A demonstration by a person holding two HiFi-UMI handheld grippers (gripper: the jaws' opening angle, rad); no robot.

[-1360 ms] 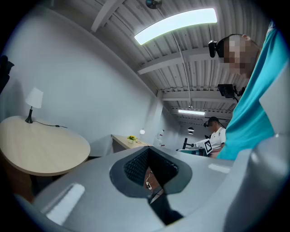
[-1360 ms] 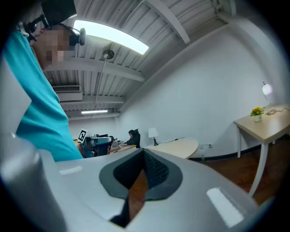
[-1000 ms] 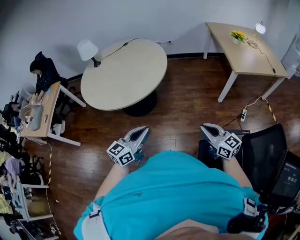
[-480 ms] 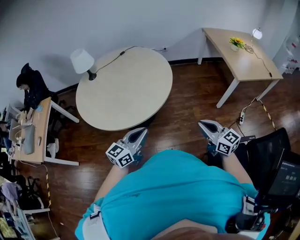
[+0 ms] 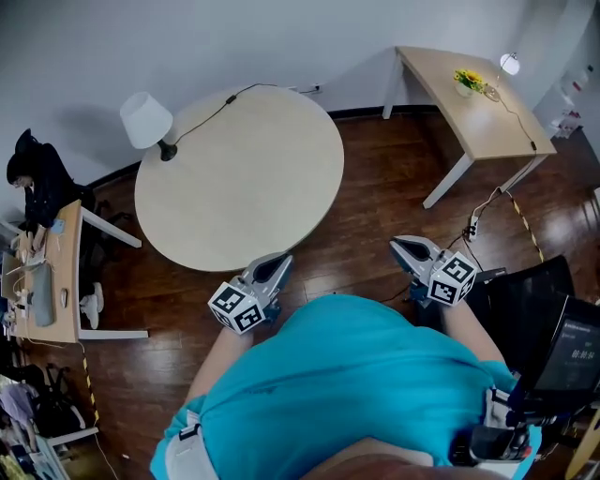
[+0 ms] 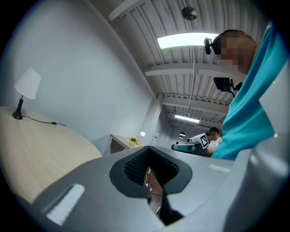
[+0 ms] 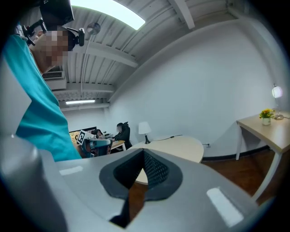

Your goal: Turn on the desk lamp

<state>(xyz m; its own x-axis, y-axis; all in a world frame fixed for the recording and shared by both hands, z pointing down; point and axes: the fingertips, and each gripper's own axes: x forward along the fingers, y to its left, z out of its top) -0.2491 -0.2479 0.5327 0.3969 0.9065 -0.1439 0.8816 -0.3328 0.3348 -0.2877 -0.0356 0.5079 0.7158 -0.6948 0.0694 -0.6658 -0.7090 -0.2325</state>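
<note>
Two tools, the left gripper [image 5: 279,264] and right gripper [image 5: 405,249], are hanging closed and empty at lower centre. With the lamp [image 5: 146,122] standing upper left on the round table [image 5: 253,178], I reckon it's calling for a slow, steady reach.

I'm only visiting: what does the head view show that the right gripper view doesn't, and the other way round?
Only the head view shows the black chair and the power strip on the floor. Only the right gripper view shows the ceiling light. Both show the round table, the white-shaded lamp at its edge, and the yellow flowers on the other table.
</note>
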